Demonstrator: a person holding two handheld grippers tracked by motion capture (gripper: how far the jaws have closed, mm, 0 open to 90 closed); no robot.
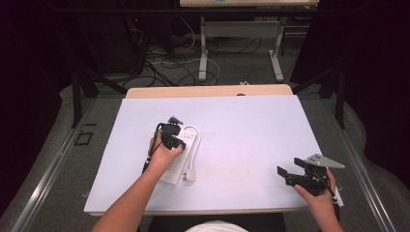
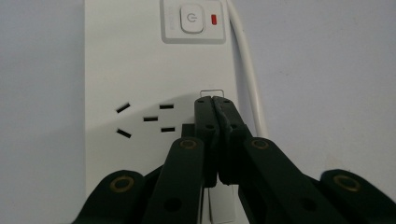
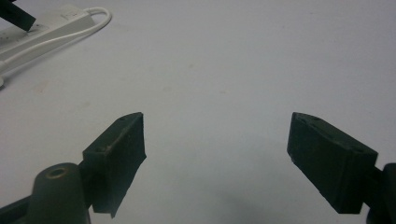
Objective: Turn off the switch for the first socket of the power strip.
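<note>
Left gripper (image 2: pixel 215 100) pressed together, tips down on white power strip (image 2: pixel 140 60) at desk (image 1: pixel 241 125) left-centre, beside small metal-rimmed slot (image 2: pixel 211 92), below power button (image 2: pixel 192 19). Step likely: poking or pressing at strip. Next move calls for steady downward push. Right gripper (image 3: pixel 215 140) spread, holding nothing, idle over bare desk.

A wooden table (image 1: pixel 208 91) carries a pale lilac rectangular sheet (image 1: pixel 251 140); on the sheet lies a white plastic power strip (image 1: pixel 181 162) with its looped white cable (image 1: pixel 195 145).
</note>
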